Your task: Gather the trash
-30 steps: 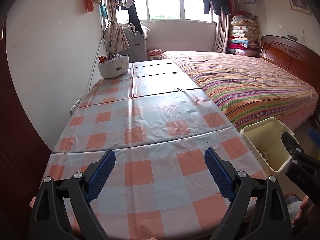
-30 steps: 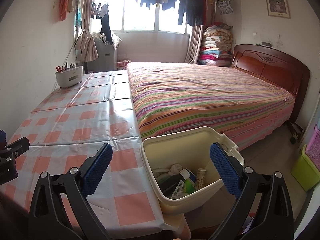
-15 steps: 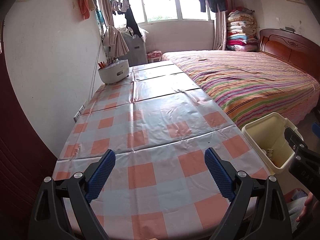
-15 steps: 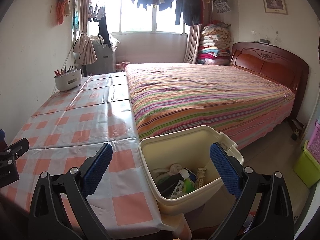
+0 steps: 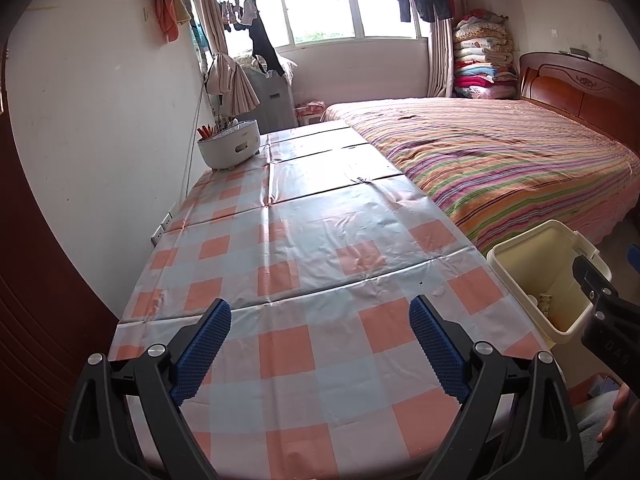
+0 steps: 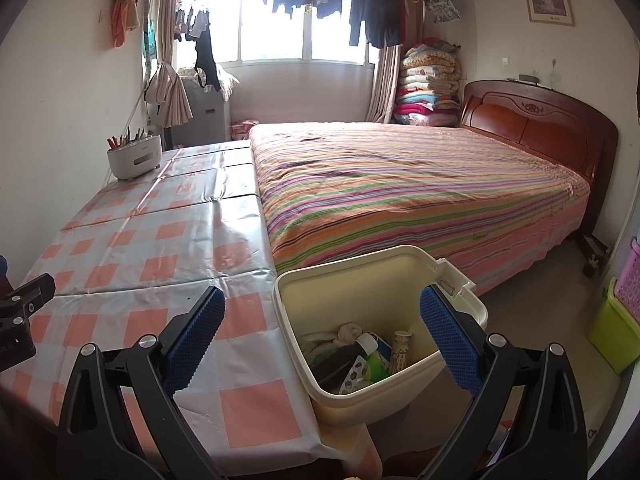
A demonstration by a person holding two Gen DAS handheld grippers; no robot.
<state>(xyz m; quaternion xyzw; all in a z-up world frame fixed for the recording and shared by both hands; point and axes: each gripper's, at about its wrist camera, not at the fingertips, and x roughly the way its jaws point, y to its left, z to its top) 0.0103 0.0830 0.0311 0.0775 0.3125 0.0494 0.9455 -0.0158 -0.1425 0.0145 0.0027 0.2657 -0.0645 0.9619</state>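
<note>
Right wrist view: the right hand-held gripper gapes empty, bin at 12 o'clock beside the surface; the left hand-held gripper is likewise released.

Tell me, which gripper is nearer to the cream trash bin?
Right. The right gripper hangs open just above the trash bin; the left gripper, also open, is over the table beside it.

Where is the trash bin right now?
The trash bin sits off the table's near right corner, beside the bed, low between the right gripper's fingers in its view.
</note>
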